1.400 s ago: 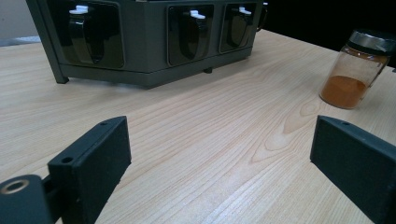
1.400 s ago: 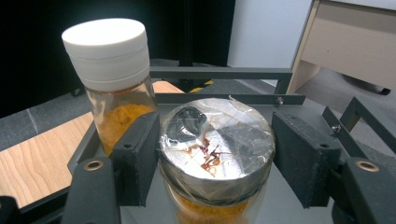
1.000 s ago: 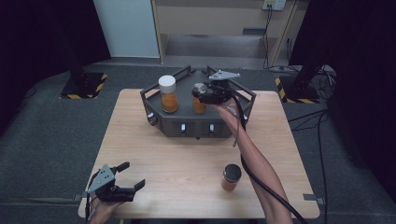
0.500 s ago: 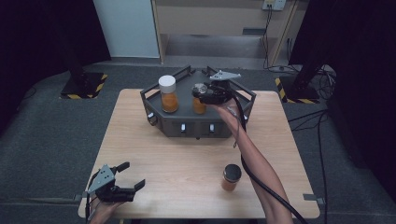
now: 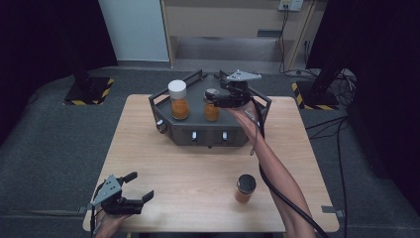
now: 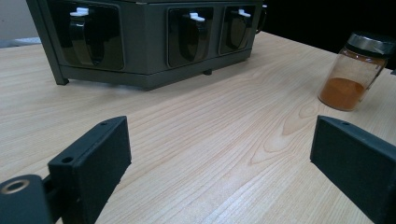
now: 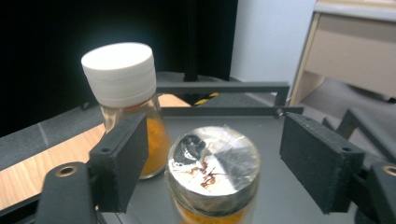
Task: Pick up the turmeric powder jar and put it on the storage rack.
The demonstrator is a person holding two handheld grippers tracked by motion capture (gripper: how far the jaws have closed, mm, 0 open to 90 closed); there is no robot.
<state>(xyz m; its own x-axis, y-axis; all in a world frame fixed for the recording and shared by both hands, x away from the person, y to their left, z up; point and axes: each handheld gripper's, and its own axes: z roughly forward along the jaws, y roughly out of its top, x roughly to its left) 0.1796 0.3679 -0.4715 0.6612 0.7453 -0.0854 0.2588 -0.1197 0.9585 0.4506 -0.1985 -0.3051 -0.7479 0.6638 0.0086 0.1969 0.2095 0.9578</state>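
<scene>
On top of a grey rack (image 5: 208,135) stand two jars of orange powder: one with a white cap (image 5: 178,100) (image 7: 122,79) and one sealed with silver foil (image 5: 212,108) (image 7: 214,164). My right gripper (image 5: 217,100) (image 7: 219,156) reaches over the rack and straddles the foil-topped jar. Its jaws have just been opening; the jar stands between them with a gap at each pad. My left gripper (image 5: 141,186) (image 6: 219,154) rests open near the table's front left corner, nothing between its jaws. A third jar with a dark lid (image 5: 245,188) (image 6: 357,70) stands on the wooden table (image 5: 198,168).
The rack (image 6: 140,42) has small white levers along its front faces and a raised rail around its top. Black stands with yellow-striped bases (image 5: 89,91) flank the table on the floor. A cable trails along the person's right forearm (image 5: 277,173).
The right gripper's jaws have parted around the foil-topped jar, which stays on the rack. Both hands remain where they were.
</scene>
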